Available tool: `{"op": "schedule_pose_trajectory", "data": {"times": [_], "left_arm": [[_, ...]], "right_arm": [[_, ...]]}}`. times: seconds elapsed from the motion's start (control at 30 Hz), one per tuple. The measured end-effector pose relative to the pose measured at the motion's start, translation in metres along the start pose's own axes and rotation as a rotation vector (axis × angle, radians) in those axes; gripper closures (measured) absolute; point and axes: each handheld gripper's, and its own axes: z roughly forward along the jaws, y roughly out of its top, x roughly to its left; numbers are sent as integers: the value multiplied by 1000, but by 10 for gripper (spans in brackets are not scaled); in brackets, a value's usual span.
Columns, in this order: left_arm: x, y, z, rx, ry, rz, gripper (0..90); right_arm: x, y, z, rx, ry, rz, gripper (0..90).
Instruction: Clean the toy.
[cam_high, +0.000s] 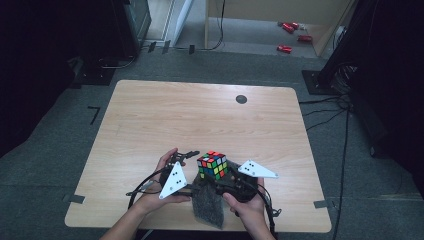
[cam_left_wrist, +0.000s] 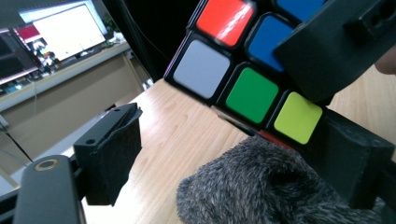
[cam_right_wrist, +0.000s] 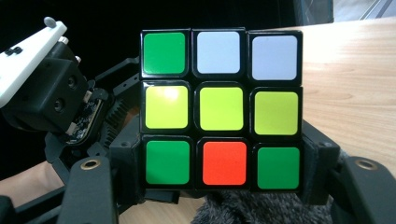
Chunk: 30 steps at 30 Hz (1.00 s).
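Wooden table (cam_high: 200, 115), cube (cam_high: 212, 165) near front edge

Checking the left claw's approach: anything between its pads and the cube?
Nothing between them. In the left gripper view the left claw stands open beside the cube, over bare table; the grey furry cloth lies lower, under the cube.

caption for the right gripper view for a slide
Right gripper clamps a scrambled puzzle cube above a grey furry cloth.

Left gripper (cam_high: 192, 156) agape, right gripper (cam_high: 220, 181) clamped
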Motion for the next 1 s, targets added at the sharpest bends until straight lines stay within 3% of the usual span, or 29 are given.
{"op": "schedule_pose_trajectory", "data": {"times": [0.3,0.47,0.67,0.83,1.0], "left_arm": [[-7,-2,4,0,19,87,253],[-8,-2,5,2,4,94,237],[-10,-2,5,-5,-5,110,321],[-7,-1,4,-4,0,88,344],[-3,-3,2,17,3,72,346]], "right_arm": [[-4,-1,4,47,60,82,341],[-7,-2,6,84,80,100,341],[-11,0,5,91,100,124,337],[-15,3,4,103,120,132,298],[-20,7,-3,76,111,128,259]]}}
